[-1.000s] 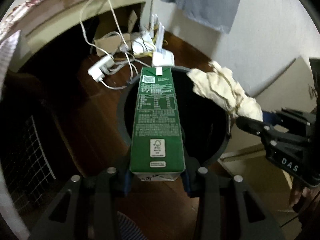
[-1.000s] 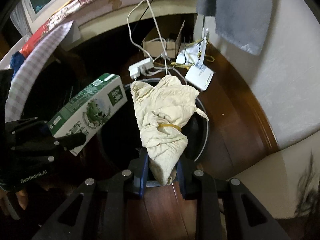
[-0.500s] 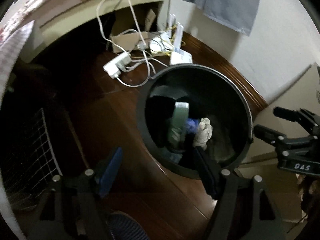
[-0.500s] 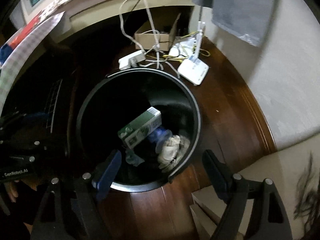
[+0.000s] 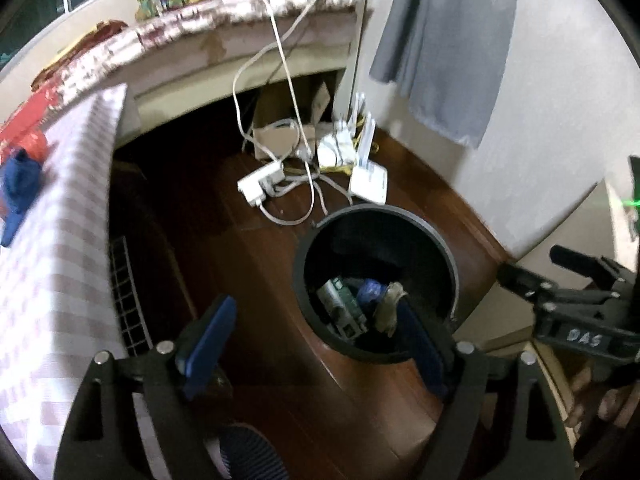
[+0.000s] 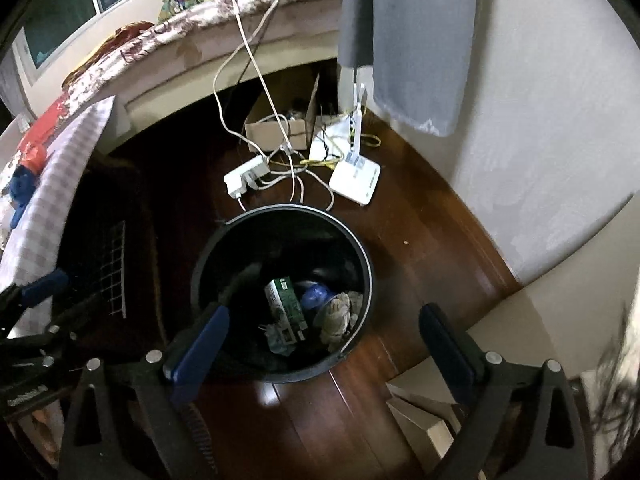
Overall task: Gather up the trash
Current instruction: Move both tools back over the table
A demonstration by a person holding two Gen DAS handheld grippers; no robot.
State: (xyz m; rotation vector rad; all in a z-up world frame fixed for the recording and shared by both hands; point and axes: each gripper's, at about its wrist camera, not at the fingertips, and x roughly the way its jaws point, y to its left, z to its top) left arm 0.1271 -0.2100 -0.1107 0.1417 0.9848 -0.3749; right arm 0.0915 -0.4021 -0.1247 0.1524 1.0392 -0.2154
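We list first a black round bin [image 6: 362, 256] standing on a dark wooden floor [image 6: 420, 248], seen from above in both wrist views. Inside it, at the bottom, we count a green carton [image 6: 286, 304] lying tilted, a crumpled cream paper wad [image 6: 336, 316] just beside it on the right, and a small blue item [image 6: 316, 296] between the two; the same three show in the left wrist view as carton [image 5: 340, 304], wad [image 5: 390, 306] and blue item [image 5: 370, 290]. Our left gripper [image 5: 316, 344] hangs above the bin's near rim, its blue-padded fingers [image 5: 208, 340] spread wide with nothing between them; the jaws have just been opening. Our right gripper [image 6: 320, 340] hangs likewise over the bin, fingers [image 6: 200, 344] far apart and empty, its jaws also just opened further. Beyond the bin on the floor we note a white power strip [image 6: 244, 176] with tangled white cables [image 6: 280, 152], a white router [image 6: 356, 180], and a cardboard box [image 6: 276, 128]. A grey cloth [image 6: 416, 40] hangs against the pale wall [image 6: 540, 120]. A checked cloth surface [image 5: 52, 260] lies to the left, and a patterned bed cover [image 5: 240, 4] runs along the back.
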